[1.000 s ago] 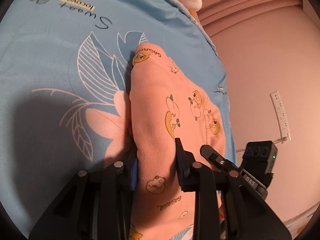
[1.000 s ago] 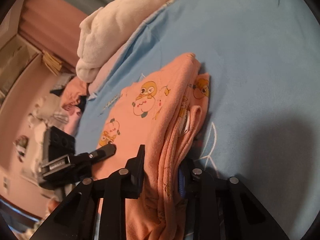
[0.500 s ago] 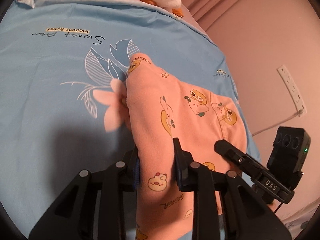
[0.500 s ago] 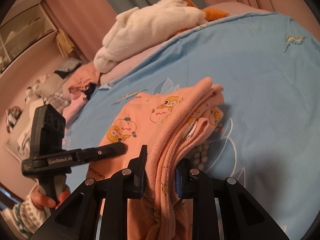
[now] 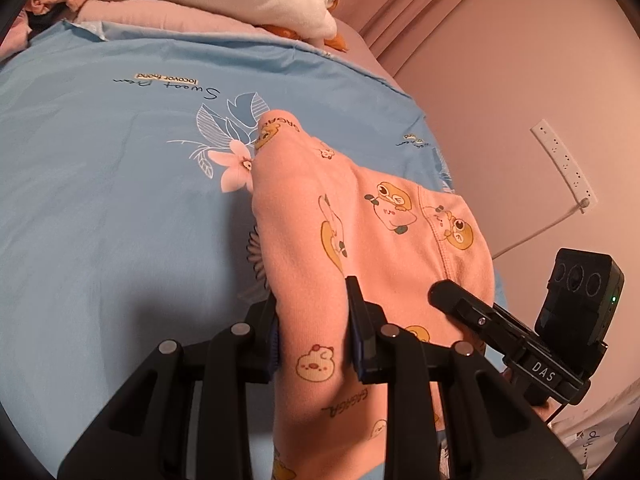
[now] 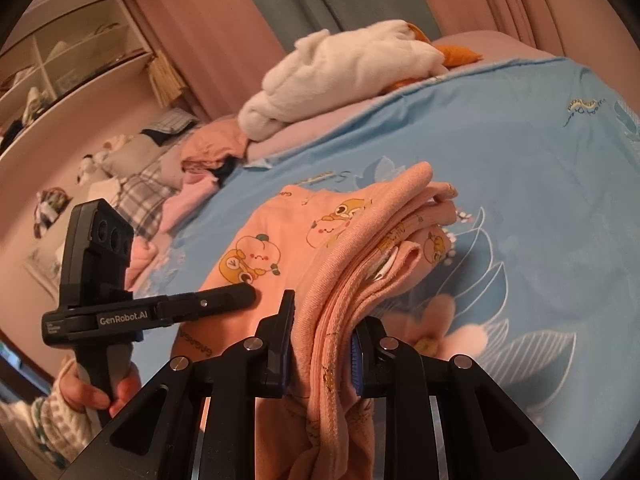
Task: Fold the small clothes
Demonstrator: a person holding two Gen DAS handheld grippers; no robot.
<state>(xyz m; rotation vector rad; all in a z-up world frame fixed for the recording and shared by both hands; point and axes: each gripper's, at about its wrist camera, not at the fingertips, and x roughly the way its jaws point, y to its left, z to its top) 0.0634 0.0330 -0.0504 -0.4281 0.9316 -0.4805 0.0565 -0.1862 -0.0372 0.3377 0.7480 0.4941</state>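
Clearly both claws are clamped on cloth: the left gripper [image 5: 314,326] pinches one folded edge of the peach cotton garment printed with cartoon animals [image 5: 360,220], and the right gripper [image 6: 322,344] nips its bunched, layered hem. Between them the garment drapes onto the light blue floral bedsheet [image 5: 100,184]. A white fluffy blanket [image 6: 344,68] lies heaped at the sheet's far edge.

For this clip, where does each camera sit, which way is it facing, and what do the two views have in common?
Left wrist: sits on the left gripper, looking along its fingers across the blue sheet; right gripper shows.
Right wrist: sits on the right gripper, facing the white plush blanket; left gripper and hand show.
Shared: the peach garment, clamped by both.
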